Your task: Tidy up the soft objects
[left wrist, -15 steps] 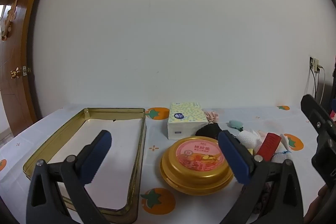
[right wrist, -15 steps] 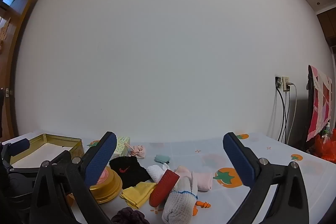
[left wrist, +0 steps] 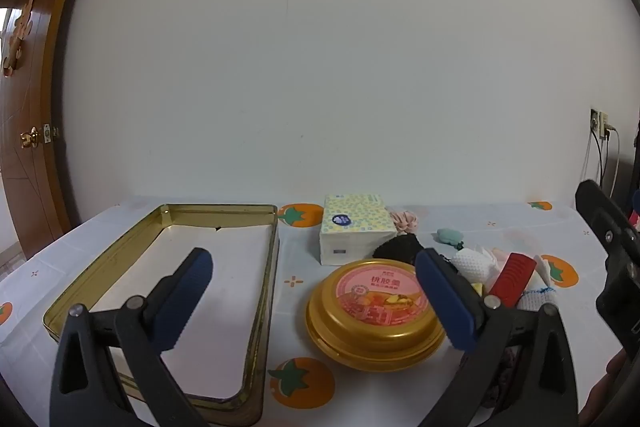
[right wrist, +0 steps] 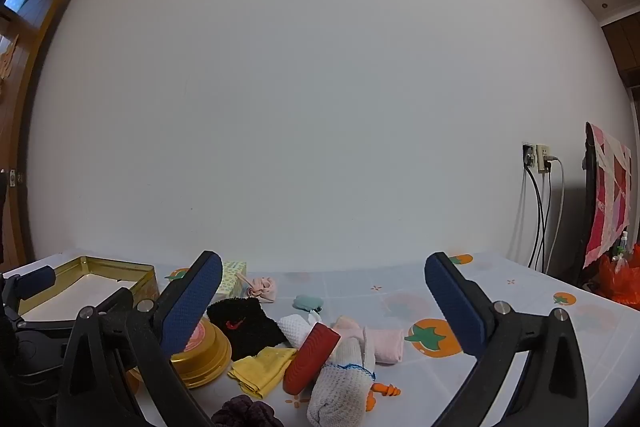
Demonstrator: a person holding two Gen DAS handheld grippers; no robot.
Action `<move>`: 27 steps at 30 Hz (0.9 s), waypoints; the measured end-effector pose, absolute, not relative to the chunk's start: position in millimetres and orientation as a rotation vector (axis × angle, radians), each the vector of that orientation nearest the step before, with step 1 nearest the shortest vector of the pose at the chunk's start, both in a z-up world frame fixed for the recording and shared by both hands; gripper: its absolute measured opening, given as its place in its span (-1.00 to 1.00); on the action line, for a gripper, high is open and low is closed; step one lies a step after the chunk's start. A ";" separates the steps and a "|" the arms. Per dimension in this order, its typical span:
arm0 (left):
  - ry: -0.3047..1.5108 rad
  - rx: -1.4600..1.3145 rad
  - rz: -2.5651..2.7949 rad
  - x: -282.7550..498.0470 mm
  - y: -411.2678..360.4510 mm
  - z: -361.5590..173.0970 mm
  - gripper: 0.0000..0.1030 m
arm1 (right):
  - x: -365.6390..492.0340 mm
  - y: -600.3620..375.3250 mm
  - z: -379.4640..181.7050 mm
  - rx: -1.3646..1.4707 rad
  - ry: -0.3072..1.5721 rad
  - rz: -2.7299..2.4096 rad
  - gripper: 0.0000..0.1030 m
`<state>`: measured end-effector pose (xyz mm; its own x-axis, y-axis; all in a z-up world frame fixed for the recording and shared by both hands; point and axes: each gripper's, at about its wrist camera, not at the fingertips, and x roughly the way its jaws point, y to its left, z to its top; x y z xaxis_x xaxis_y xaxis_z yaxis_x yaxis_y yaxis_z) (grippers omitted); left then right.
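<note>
A pile of soft things lies on the table: a black cloth, a yellow cloth, a white mesh cloth, a pink cloth, a red ribbed piece, a pink scrunchie, a teal piece and a dark purple scrunchie. An empty gold rectangular tin stands at the left. My left gripper is open above the table between the tin and a round gold tin. My right gripper is open above the pile.
A tissue pack stands behind the round tin. The tablecloth has orange fruit prints. A wooden door is at the left. A wall socket with cables and a chair with a pink cloth are at the right.
</note>
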<state>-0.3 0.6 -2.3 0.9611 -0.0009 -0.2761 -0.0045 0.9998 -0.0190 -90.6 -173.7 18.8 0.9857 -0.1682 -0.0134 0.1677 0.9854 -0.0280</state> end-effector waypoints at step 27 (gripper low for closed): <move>0.283 -0.020 0.003 1.9 1.9 -2.9 0.99 | -92.2 -175.1 18.8 -0.020 0.014 -0.170 0.99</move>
<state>1.9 1.9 -2.9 0.9603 0.0003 -0.2790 -0.0060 0.9998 -0.0196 -92.2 -175.1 18.8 0.9855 -0.1691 -0.0125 0.1688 0.9854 -0.0215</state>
